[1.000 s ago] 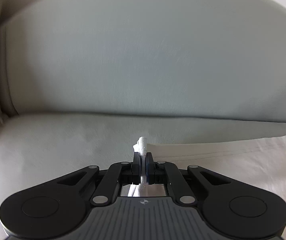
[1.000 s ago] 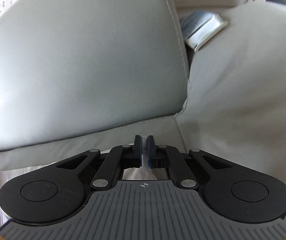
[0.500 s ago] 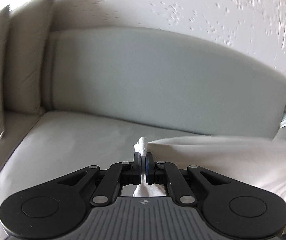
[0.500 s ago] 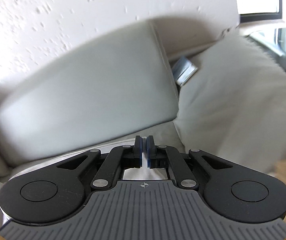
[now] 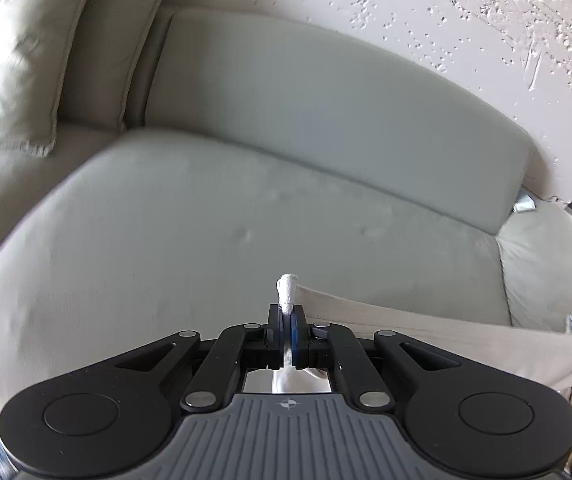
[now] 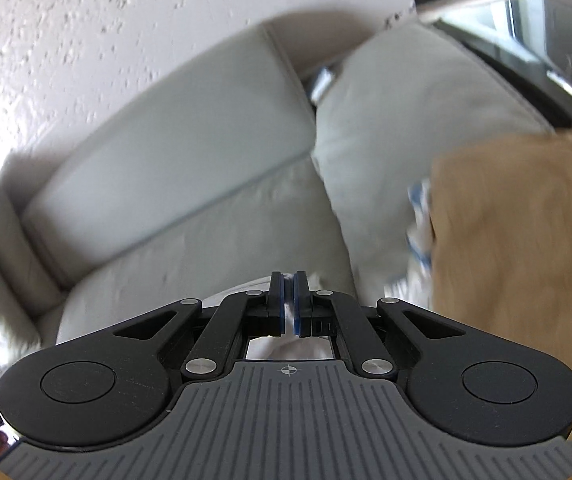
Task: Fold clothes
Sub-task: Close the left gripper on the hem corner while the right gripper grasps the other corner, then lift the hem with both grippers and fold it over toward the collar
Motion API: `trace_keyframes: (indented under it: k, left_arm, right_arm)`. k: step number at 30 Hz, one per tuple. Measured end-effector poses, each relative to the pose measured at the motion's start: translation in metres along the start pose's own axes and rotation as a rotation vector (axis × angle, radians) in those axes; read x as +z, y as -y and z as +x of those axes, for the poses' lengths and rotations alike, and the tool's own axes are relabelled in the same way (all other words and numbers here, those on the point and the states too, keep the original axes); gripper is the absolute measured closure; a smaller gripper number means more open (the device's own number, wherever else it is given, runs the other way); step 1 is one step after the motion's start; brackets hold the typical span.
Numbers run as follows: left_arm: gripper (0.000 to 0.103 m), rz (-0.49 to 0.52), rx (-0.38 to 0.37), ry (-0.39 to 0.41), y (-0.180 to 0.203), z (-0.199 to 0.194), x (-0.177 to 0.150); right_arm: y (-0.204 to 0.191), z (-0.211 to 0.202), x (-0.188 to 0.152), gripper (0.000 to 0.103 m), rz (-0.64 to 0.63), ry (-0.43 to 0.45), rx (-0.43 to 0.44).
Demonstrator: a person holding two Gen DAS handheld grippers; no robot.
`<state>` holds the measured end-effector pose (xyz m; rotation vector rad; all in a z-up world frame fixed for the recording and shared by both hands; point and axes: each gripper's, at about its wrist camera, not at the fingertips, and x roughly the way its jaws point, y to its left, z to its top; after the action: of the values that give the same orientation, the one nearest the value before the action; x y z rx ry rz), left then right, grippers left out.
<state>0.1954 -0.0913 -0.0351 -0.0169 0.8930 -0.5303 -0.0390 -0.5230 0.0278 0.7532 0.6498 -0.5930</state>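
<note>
Left wrist view: left gripper [image 5: 287, 316] pinches the pale garment [image 5: 426, 332], its taut edge running rightward toward the right gripper [image 6: 288, 286], jaws nearly together, grip unclear

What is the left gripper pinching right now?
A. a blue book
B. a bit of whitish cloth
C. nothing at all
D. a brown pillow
B. In the left wrist view the left gripper has its jaws closed on the whitish cloth, with a small tuft poking up between them and the rest stretching off to the right over the sofa seat.
</note>
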Motion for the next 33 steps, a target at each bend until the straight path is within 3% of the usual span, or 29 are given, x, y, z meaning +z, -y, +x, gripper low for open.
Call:
trace_keyframes:
  k: [8, 11, 13, 14, 17, 19, 21, 24, 26, 28, 33]
  left_arm:
    - [0.101, -0.048, 0.019, -0.091, -0.011, -0.004, -0.058]
    - [0.093, -0.059, 0.045, -0.175, -0.014, 0.004, -0.073]
    - [0.087, -0.087, 0.058, -0.164, -0.015, -0.007, -0.079]
    - [0.082, -0.089, 0.066, -0.133, -0.015, -0.018, -0.082]
    - [0.08, -0.064, 0.079, -0.015, -0.006, -0.047, -0.091]
    - [0.08, -0.001, 0.026, 0.024, 0.011, -0.049, -0.087]
    - [0.075, 0.069, -0.051, 0.012, 0.036, -0.037, -0.081]
    - [0.074, 0.129, -0.093, -0.029, 0.073, -0.002, -0.082]
    - [0.075, 0.154, -0.087, -0.072, 0.089, 0.023, -0.085]
    - [0.075, 0.189, -0.082, -0.097, 0.101, 0.042, -0.087]
    - [0.07, 0.275, -0.039, -0.166, 0.106, 0.079, -0.085]
  right_arm:
    - [0.047, -0.011, -0.07, 0.1, 0.014, -0.061, -0.007]
    - [0.057, -0.011, -0.086, 0.098, 0.011, -0.066, -0.016]
    - [0.059, -0.018, -0.093, 0.074, 0.003, -0.062, -0.016]
    - [0.06, -0.021, -0.096, 0.069, -0.002, -0.061, -0.016]
    - [0.063, -0.031, -0.106, 0.066, -0.015, -0.055, -0.016]
    - [0.065, -0.038, -0.113, 0.066, -0.023, -0.051, -0.015]
    - [0.054, -0.032, -0.114, 0.066, -0.038, -0.075, 0.02]
    - [0.023, -0.004, -0.114, 0.066, -0.067, -0.139, 0.097]
    - [0.01, 0.021, -0.117, 0.069, -0.065, -0.183, 0.114]
    - [0.001, 0.047, -0.12, 0.08, -0.048, -0.228, 0.116]
    - [-0.002, 0.089, -0.116, 0.08, -0.031, -0.271, 0.044]
